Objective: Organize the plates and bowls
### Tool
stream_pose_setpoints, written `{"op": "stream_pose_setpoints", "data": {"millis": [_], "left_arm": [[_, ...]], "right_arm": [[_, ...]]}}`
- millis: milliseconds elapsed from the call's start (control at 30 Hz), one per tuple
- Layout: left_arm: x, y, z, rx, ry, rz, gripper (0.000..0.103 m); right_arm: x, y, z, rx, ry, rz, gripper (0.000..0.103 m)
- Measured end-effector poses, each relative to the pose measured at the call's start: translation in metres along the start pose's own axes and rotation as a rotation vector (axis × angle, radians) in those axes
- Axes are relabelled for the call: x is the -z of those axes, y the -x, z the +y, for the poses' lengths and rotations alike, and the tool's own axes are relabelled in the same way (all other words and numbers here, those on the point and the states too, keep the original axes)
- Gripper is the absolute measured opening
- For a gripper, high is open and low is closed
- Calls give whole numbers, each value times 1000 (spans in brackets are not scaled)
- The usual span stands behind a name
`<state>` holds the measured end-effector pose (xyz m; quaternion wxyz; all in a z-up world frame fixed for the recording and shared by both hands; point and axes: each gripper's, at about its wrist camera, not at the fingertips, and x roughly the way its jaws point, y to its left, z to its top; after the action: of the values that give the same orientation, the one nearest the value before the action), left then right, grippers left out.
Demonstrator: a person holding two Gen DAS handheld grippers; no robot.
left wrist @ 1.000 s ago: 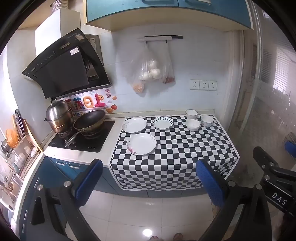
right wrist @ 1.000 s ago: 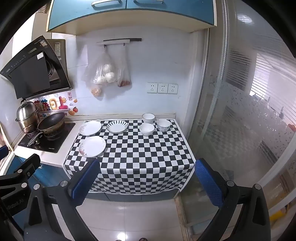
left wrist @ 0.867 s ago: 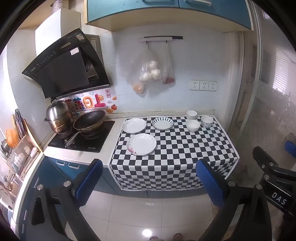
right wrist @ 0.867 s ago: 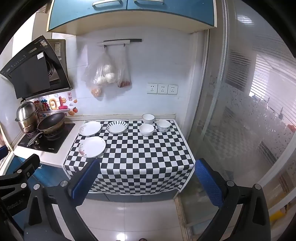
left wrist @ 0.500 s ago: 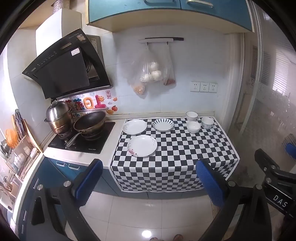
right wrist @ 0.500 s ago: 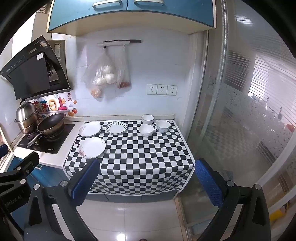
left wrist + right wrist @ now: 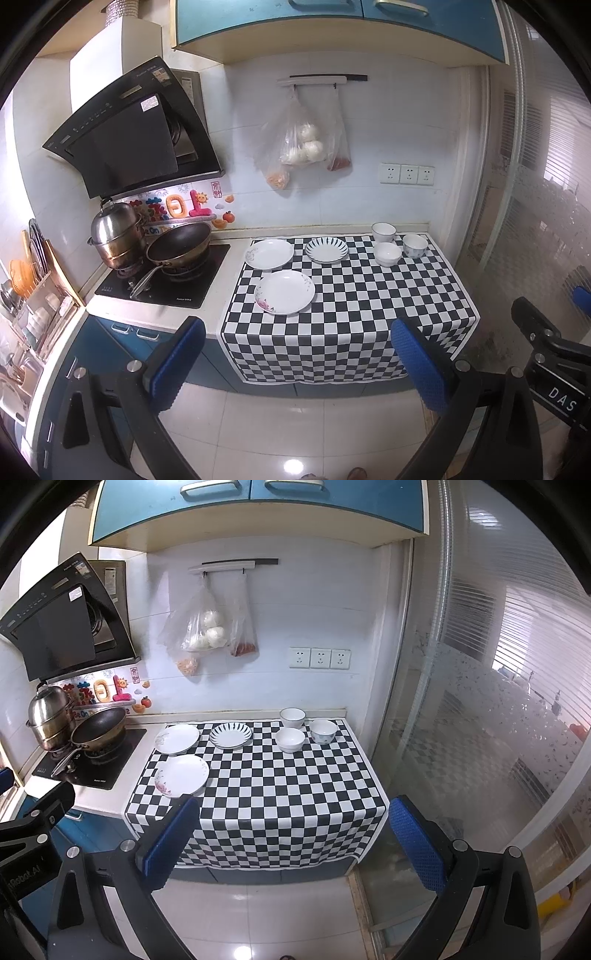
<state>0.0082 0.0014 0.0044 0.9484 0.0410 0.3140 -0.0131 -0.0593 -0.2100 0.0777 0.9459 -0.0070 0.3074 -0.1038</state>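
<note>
Three plates lie on the checkered cloth (image 7: pixel 351 306): a white floral plate (image 7: pixel 284 291) in front, a white plate (image 7: pixel 269 253) behind it, and a blue-striped plate (image 7: pixel 326 250) to its right. Three small white bowls (image 7: pixel 387 254) cluster at the back right. The same plates (image 7: pixel 181 774) and bowls (image 7: pixel 290 739) show in the right wrist view. My left gripper (image 7: pixel 297 362) is open and empty, well in front of the counter. My right gripper (image 7: pixel 291 840) is open and empty, also short of the counter.
A stove (image 7: pixel 162 280) with a wok (image 7: pixel 179 247) and a steel pot (image 7: pixel 116 236) sits left of the cloth. A range hood (image 7: pixel 125 144) hangs above it. Plastic bags (image 7: pixel 303 147) hang on the back wall. A glass door (image 7: pixel 480 701) stands at the right. A dish rack (image 7: pixel 33 306) is far left.
Both views have shifted only slightly; the counter sits a touch lower in the left wrist view. Plates and bowls have not moved. Both grippers stay open.
</note>
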Motion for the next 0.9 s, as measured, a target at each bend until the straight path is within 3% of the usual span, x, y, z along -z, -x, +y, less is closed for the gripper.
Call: {"op": "stream_pose_setpoints", "data": {"millis": [900], "left_arm": [[0,-4,3,-9,5,10,103]], "right_arm": [[7,0,1,-15,-8,4,103]]}}
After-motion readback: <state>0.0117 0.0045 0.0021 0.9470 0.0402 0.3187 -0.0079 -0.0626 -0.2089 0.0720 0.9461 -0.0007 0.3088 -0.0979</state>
